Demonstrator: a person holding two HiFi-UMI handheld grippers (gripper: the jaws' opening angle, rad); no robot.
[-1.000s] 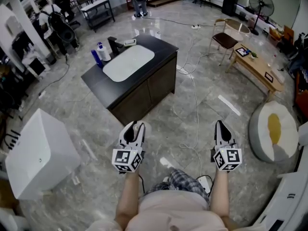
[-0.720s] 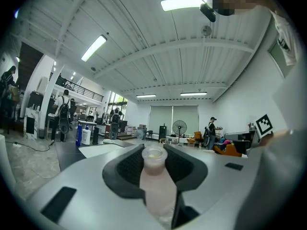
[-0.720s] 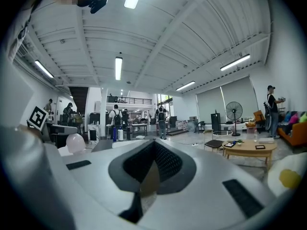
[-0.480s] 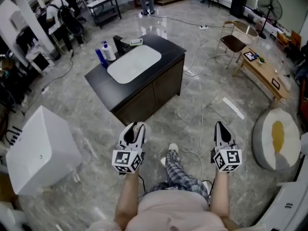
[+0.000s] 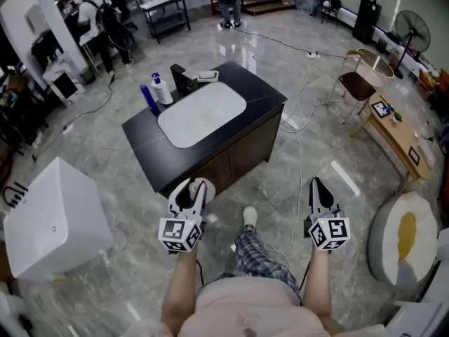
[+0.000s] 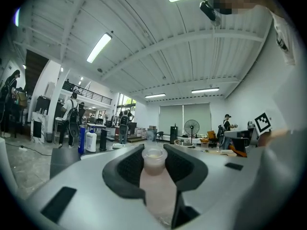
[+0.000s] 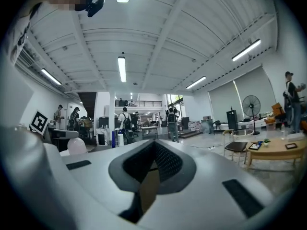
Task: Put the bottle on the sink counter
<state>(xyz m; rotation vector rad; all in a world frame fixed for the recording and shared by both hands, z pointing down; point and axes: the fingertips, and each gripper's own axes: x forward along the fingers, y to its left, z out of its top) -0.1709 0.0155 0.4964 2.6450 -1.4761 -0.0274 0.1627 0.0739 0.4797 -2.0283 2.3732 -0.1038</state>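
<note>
While the person stands just short of the sink counter (image 5: pixel 265 104), the head view puts the left gripper (image 5: pixel 191 192) at six o'clock from the basin (image 5: pixel 202 113), near the cabinet front but not over the top. The pale end of the bottle (image 5: pixel 200 185) shows at its tips. The right gripper (image 5: pixel 320 188) hangs at three o'clock from the left one, well apart. A blue bottle (image 5: pixel 149 99) and a white pump bottle (image 5: pixel 162 90) crowd the basin's ten o'clock, and bare top lies at its three o'clock.

In the left gripper view the jaws stand about half apart, and the pads press both sides of the bottle at its shoulder, below the cap (image 6: pixel 154 153), with the pinkish body running back toward the camera. It looks like light, smooth plastic, so probably slippery and a little squeezable. A hold low on the body, off the cap, would seem steadier for standing it down.

In the right gripper view the jaws meet at their tips, with nothing between them.
</note>
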